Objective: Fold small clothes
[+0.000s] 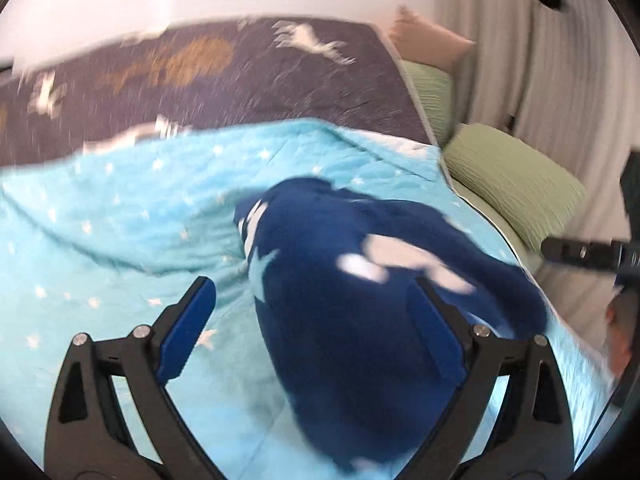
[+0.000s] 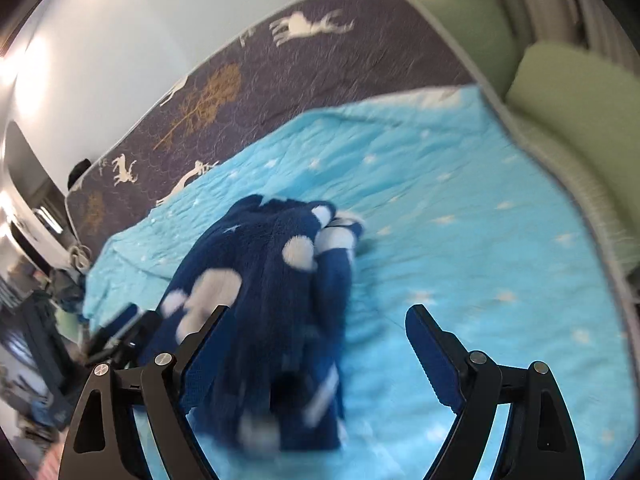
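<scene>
A small dark blue fleece garment with white spots and stars (image 1: 352, 320) lies bunched on the light blue star blanket (image 1: 120, 220). My left gripper (image 1: 316, 304) is open just above it, the cloth filling the right half of the gap between the fingers. In the right wrist view the same garment (image 2: 272, 304) lies in a crumpled heap. My right gripper (image 2: 316, 328) is open, its left finger over the cloth and its right finger (image 2: 432, 356) over bare blanket. The left gripper's tip (image 2: 120, 328) shows at the garment's left edge. Both views are motion-blurred.
A grey bedspread with white deer and gold trees (image 2: 280, 80) lies beyond the blanket. Green pillows (image 1: 512, 188) sit along the bed's right side by a pale curtain (image 1: 540, 60). The right gripper's black body (image 1: 588, 252) shows at the right edge. Furniture clutter (image 2: 36, 288) stands left.
</scene>
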Demonstrator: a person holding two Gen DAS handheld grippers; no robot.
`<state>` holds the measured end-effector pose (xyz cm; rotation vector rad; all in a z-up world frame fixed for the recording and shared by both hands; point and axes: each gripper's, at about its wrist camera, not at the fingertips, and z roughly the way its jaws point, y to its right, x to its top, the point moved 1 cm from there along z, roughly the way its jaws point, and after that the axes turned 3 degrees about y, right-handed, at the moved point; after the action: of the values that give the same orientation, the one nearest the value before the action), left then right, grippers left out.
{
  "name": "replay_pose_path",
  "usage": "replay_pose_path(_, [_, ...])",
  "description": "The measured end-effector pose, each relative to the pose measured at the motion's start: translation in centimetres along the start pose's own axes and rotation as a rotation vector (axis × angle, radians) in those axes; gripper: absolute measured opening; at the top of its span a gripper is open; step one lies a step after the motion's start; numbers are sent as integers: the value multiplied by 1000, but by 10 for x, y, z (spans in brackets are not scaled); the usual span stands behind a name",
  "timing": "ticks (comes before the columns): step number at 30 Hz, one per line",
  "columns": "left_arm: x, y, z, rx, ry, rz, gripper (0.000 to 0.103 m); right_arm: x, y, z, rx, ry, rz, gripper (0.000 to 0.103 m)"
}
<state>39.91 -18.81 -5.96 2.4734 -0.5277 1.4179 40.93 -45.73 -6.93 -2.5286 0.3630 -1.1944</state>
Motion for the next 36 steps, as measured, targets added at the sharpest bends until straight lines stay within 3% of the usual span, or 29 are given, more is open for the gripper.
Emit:
replay_pose_path(6, [-9, 42, -103, -54, 18, 105, 96, -51, -45, -116, -121, 101, -142, 89])
replay_pose_path(11, [-31, 70, -203, -40, 69, 155, 101, -128, -100, -211, -176, 216, -246, 92])
replay_pose_path(14, [-45, 82, -258, -2, 141, 174, 102, -169, -129, -262, -205, 312, -266, 96])
replay_pose_path(19, [-65, 90, -322, 1, 154, 143, 102, -215, -158, -328, -205, 420, -235, 101])
replay_pose_path(27, [-92, 89, -382, 72, 207, 128, 102, -257, -186, -387, -244, 489, -216, 102])
replay_pose_path(32, [-100, 74, -406, 112, 198, 56, 102, -269, -198, -403, -268, 474, -175, 102])
replay_pose_path(36, [-108, 65, -417, 191, 191, 24, 102, -276, -204, -409, -260, 447, -153, 102])
